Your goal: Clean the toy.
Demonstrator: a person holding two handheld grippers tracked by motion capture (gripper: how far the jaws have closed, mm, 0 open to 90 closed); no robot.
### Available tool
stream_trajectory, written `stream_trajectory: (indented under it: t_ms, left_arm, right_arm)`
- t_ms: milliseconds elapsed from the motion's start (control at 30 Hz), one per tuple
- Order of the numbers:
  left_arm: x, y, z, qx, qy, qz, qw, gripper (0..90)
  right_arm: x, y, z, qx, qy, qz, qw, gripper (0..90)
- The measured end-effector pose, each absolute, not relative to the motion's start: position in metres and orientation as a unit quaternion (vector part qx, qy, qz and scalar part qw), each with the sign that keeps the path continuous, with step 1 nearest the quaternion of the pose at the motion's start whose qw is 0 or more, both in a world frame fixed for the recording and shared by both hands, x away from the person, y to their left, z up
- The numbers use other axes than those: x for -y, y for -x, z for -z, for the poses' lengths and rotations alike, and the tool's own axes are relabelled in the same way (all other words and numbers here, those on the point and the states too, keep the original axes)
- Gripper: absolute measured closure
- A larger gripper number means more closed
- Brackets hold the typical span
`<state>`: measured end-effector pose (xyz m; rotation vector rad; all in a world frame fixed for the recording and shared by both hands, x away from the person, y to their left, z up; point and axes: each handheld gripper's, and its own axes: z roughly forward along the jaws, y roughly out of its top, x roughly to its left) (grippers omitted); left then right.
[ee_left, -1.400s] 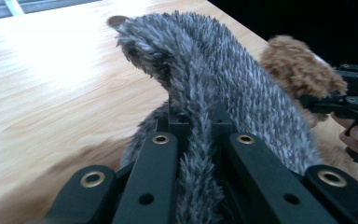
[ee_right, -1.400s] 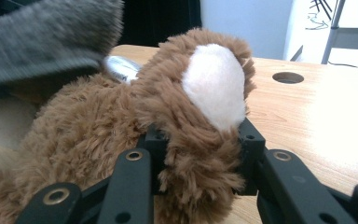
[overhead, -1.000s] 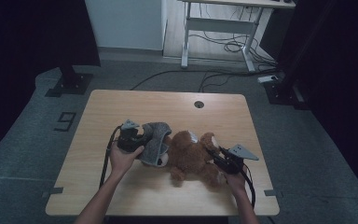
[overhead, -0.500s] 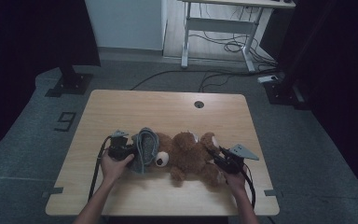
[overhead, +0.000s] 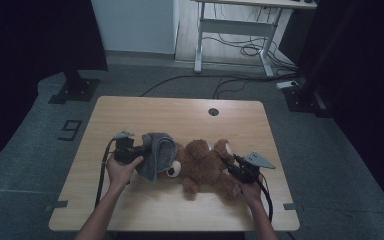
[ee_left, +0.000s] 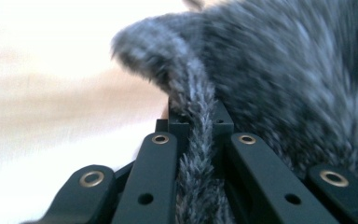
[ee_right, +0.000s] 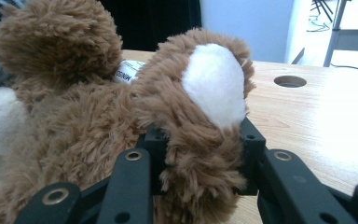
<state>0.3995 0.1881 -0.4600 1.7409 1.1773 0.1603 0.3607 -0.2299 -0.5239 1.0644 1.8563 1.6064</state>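
Lying on desk between both tongs, bear, left tongs pinching grey knit by its head, right tongs clamping its leg.

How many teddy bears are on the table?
1. The brown teddy bear lies in the middle of the wooden table, beside a grey knitted hat. The hat may hide something smaller.

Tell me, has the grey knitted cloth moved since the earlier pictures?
Yes. The grey knitted cloth, clamped in the left gripper, has moved toward the table's left edge, away from the round hole.
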Motion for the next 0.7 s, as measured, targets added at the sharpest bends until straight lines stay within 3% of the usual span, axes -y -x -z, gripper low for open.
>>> stream_trajectory:
  t_ms: [200, 400, 700]
  left_arm:
    - [-0.148, -0.420, 0.425, -0.448, -0.738, -0.065, 0.501, 83.5]
    - [-0.107, -0.437, 0.438, -0.439, -0.772, -0.051, 0.456, 83.3]
    - [-0.111, -0.420, 0.455, -0.432, -0.784, -0.053, 0.442, 83.4]
  right_arm:
    - [0.228, -0.359, 0.523, -0.677, -0.379, -0.588, 0.226, 65.5]
    - [0.231, -0.355, 0.522, -0.685, -0.364, -0.590, 0.224, 64.9]
    - [0.232, -0.350, 0.522, -0.687, -0.369, -0.588, 0.215, 62.4]
